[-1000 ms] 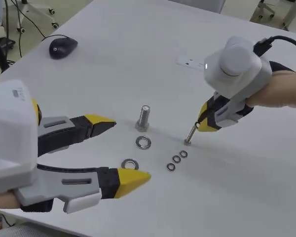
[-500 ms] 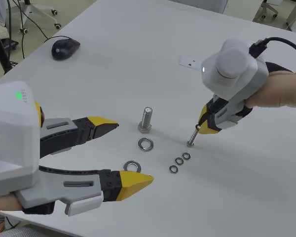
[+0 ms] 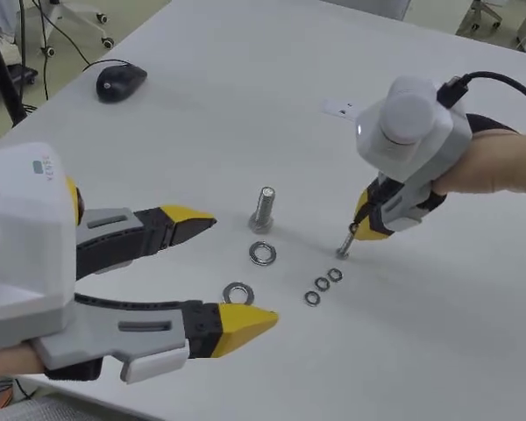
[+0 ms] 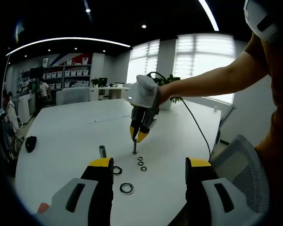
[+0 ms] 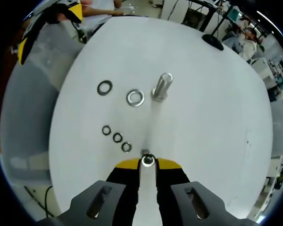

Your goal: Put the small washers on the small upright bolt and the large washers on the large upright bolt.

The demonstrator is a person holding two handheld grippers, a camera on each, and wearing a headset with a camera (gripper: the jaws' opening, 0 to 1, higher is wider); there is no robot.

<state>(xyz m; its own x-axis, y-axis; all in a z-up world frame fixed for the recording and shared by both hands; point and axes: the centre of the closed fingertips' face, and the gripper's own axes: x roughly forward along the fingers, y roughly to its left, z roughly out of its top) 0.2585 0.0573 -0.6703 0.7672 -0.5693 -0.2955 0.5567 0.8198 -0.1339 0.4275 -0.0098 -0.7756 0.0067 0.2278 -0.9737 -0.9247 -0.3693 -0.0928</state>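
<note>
The right gripper is closed on the upper end of the small bolt. The bolt's foot rests on the surface, and it stands roughly upright, perhaps leaning a little. The left gripper is wide open and holds nothing; it hovers low at the near edge, pointing toward the parts.

The large bolt stands by itself on its head, well apart from the small one. The two large washers lie flat just in front of it, one near its base and the other closer to the left gripper. The three small washers lie in a short row just beside the small bolt's foot. No washer is on either bolt yet. A mouse sits far off at the back.

The washers look like thin, stiff metal rings: light, hard and flush with a smooth top, so they will likely skate away if pushed. A good hold would be across the rim, with one jaw tip in the hole or an edge tilted up first. The small ones leave little room for error. The small bolt has a narrow foot and would probably topple if released, so steadying it near the top while a ring drops over seems sensible.
</note>
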